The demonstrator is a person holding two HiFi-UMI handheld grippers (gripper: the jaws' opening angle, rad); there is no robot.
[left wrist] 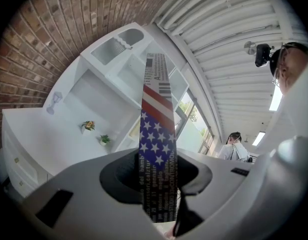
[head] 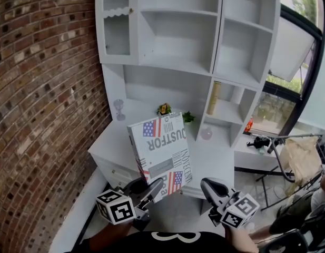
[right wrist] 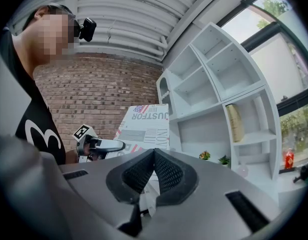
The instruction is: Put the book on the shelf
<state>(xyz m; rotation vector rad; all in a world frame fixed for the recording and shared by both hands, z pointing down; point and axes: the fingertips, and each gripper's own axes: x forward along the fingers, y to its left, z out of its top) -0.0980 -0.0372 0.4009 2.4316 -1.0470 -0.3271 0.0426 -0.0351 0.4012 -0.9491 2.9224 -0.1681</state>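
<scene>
Left gripper (head: 151,187) is clenched on the lower edge of the book (head: 161,151), pads pressing both covers, as the left gripper view confirms. The book stands upright in the air in front of the white shelf (head: 217,41), over its lower counter and not in any compartment, with a brick wall (head: 41,88) to the left. Right gripper (head: 207,186) has its jaws closed tip to tip on nothing, just right of the book's lower corner; two small plants (head: 164,109) sit on the counter behind the book.

The book (head: 161,151) bears "JUSTFOR" in large dark letters.
</scene>
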